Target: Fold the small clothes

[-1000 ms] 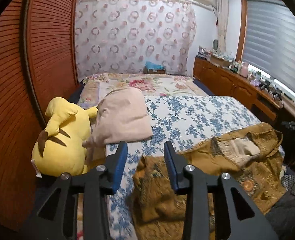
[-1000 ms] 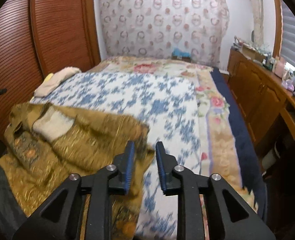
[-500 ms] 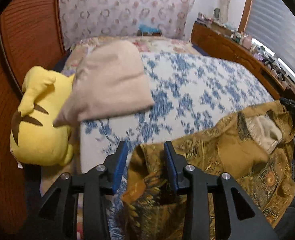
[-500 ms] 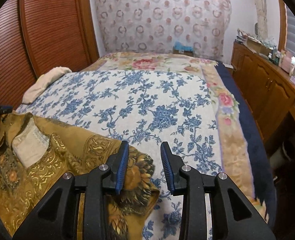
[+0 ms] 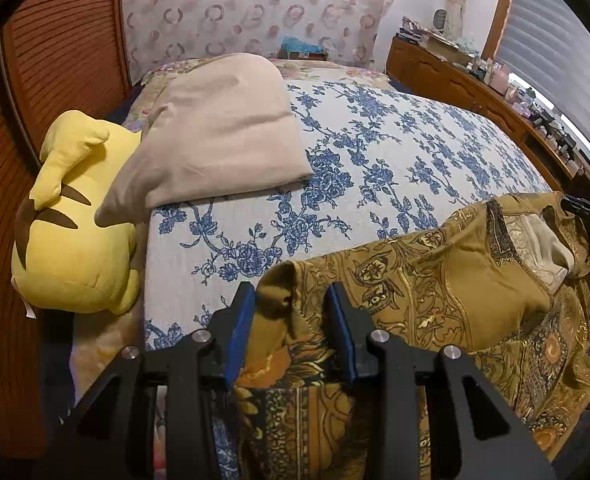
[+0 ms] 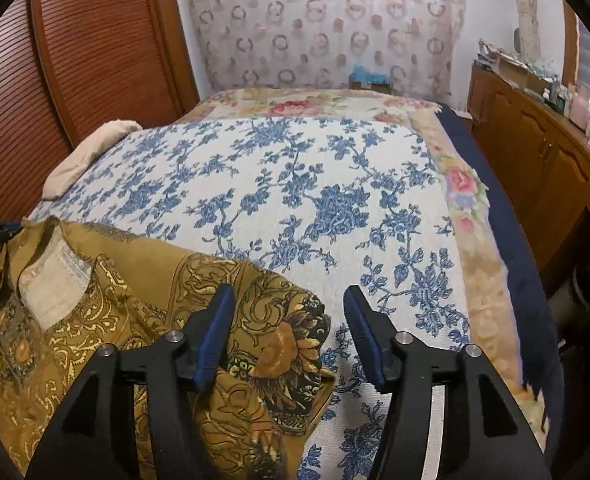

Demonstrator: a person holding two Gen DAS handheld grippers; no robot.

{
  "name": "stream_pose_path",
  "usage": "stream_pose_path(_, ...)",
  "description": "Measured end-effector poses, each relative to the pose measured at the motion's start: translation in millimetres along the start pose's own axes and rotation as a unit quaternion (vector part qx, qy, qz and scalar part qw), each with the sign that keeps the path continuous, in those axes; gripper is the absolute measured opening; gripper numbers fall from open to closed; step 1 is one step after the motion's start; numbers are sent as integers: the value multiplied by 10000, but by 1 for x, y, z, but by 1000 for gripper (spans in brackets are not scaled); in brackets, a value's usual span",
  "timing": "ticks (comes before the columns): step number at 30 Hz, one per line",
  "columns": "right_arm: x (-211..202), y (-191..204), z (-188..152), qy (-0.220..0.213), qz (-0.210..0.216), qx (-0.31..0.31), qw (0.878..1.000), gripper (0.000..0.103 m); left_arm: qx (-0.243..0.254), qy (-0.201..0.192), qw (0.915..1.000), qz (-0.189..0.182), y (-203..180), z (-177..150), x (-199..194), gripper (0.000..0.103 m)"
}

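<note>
A mustard-gold patterned garment (image 5: pixel 435 280) lies crumpled on the near edge of the bed, with a pale label at its neckline. In the left wrist view my left gripper (image 5: pixel 291 320) is shut on a bunched corner of it; cloth fills the gap between the blue pads. In the right wrist view the garment (image 6: pixel 135 300) spreads to the left. The jaws of my right gripper (image 6: pixel 289 320) are opening. The garment's other corner lies flat on the bed under and beside the left finger, and neither pad presses on it.
The bed has a white cover with blue flowers (image 6: pixel 295 200). A folded beige cloth (image 5: pixel 223 132) and a yellow plush toy (image 5: pixel 71 240) sit at its left side by a louvred wooden door (image 6: pixel 75 60). A cluttered wooden cabinet (image 6: pixel 535 152) runs along the right.
Both grippers came down toward the bed and the garment settled onto the cover. The right jaws spread apart and let the corner go; the left jaws kept their width.
</note>
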State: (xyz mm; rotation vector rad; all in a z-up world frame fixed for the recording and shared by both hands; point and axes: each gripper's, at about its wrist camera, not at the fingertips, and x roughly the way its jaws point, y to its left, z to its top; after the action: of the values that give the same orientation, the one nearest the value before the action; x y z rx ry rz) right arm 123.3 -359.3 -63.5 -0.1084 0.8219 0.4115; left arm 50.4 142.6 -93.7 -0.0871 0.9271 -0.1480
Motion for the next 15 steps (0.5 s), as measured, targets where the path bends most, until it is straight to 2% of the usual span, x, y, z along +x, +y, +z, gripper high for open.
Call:
stream_pose_path(8,11,-7,1,154,-74,145,9997,63,72,40,10000,46,-1,2,2,36)
stream_pose_path(12,15,-7,0,276,31,182,9994,63,122,47,9999,73,-3,3,3,36)
stream_pose_path(15,16,-3,-3,374,271,161,9988,63,123,36,9999,68,-4,3,4,36)
